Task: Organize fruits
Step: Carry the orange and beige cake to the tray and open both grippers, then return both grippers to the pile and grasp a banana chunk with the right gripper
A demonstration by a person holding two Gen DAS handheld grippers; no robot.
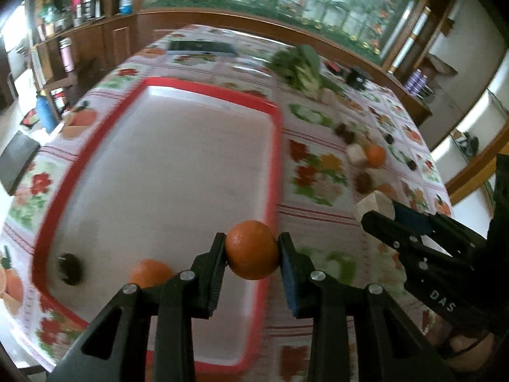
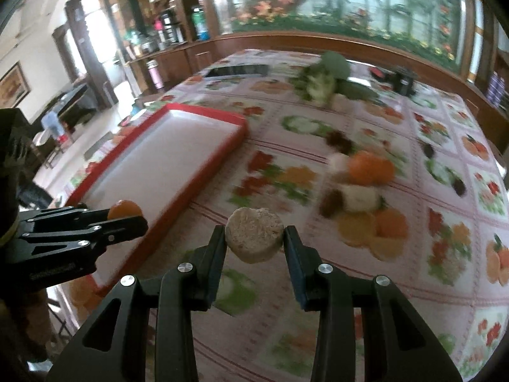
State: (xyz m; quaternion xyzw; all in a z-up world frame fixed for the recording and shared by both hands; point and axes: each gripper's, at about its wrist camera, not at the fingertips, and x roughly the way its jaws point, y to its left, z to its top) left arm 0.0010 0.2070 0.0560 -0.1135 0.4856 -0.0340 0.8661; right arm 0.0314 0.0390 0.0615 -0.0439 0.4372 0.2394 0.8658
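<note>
Both your claws are clamped on a piece of fruit, one over the tray and one over the tablecloth.

Your left gripper [image 1: 253, 250] is closed tight on an orange [image 1: 253, 250], low in the centre of the left wrist view, above the right rim of the red tray [image 1: 273, 172]; the orange looks round, bright and glossy. A second orange [image 1: 149, 272] and a dark fruit [image 1: 70, 268] lie in the tray's lower left corner. Your right gripper [image 2: 254, 243] is clamped on a pale, beige, rough-looking round fruit [image 2: 254, 243], low in the centre of its view, over the flowered tablecloth [image 2: 397, 302] just right of the tray. More fruit sits blurred at centre right, including another orange one [image 2: 370, 167], and leafy greens [image 2: 321, 78] lie near the top.
</note>
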